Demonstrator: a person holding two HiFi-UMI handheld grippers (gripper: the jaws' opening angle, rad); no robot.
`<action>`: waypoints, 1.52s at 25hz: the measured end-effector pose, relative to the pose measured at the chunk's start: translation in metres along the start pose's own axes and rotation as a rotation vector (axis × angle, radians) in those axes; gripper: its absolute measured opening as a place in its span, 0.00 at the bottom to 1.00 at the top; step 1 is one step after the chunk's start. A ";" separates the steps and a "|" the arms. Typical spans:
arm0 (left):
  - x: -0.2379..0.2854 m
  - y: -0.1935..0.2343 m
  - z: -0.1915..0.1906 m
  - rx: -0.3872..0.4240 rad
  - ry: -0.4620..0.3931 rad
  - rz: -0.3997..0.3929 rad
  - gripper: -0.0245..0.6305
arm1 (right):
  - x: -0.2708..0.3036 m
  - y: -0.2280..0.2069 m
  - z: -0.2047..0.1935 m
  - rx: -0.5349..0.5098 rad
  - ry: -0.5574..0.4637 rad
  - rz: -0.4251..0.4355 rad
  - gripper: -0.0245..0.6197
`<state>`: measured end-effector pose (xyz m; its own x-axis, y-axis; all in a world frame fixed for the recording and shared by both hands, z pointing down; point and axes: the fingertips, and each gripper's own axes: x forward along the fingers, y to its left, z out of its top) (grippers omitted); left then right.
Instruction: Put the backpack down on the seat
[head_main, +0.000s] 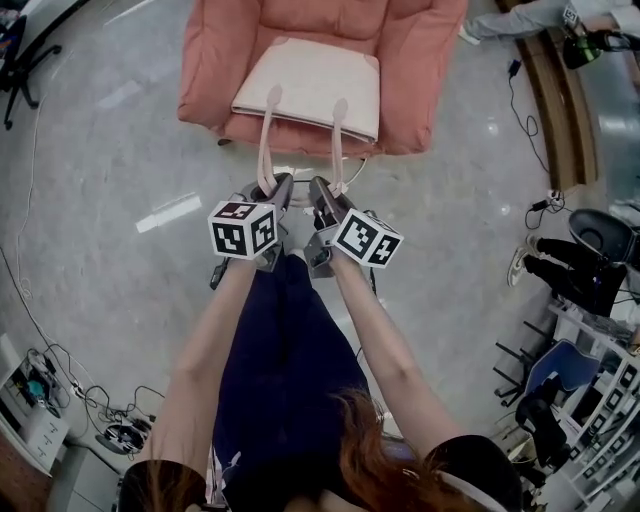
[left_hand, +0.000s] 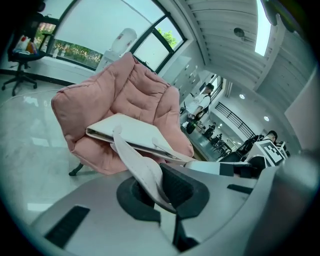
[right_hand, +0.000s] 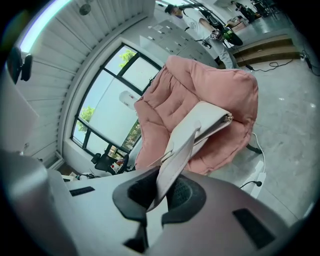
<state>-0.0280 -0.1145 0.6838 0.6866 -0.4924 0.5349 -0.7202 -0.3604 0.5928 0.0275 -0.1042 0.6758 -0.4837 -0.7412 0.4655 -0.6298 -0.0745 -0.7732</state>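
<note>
Backpack (head_main: 310, 85): lying flat and cream-coloured on the seat cushion of the pink padded armchair (head_main: 210, 60), with its zip edge turned toward the near side and the chair's quilted back rising on the far side. Sitting with its near edge about level with the cushion's front. Stretching from that edge toward the near side by two pale straps, both pulled fairly straight off the cushion. Pinching the left strap (head_main: 267, 140) in the left gripper (head_main: 272, 190), jaws closed on the flat band, dark pads pressing it from both sides. Pinching the right strap (head_main: 339, 140) likewise in the right gripper (head_main: 325, 192), jaws together on the band. Holding both grippers close side by side, just near of the chair's front edge, tips slanting down toward the chair. Showing the left marker cube (head_main: 243, 228) and right marker cube (head_main: 367, 238) face-up above two bare forearms (head_main: 215, 340). Standing over a glossy grey floor (head_main: 110, 190), with a white cable (right_hand: 261, 155) trailing beside the chair's base and tall windows (right_hand: 107, 100) far behind the chair.
</note>
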 end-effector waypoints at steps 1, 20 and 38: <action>0.001 0.002 -0.005 -0.003 0.004 0.004 0.07 | 0.000 -0.005 -0.004 0.000 0.005 -0.008 0.09; 0.029 0.053 -0.120 -0.107 0.072 0.040 0.07 | 0.011 -0.079 -0.086 -0.053 0.073 -0.094 0.09; 0.055 0.066 -0.137 -0.067 0.146 0.079 0.07 | 0.020 -0.119 -0.100 -0.059 0.139 -0.181 0.37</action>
<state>-0.0240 -0.0563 0.8347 0.6386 -0.3953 0.6603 -0.7678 -0.2691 0.5815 0.0318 -0.0433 0.8202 -0.4363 -0.6197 0.6524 -0.7462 -0.1559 -0.6472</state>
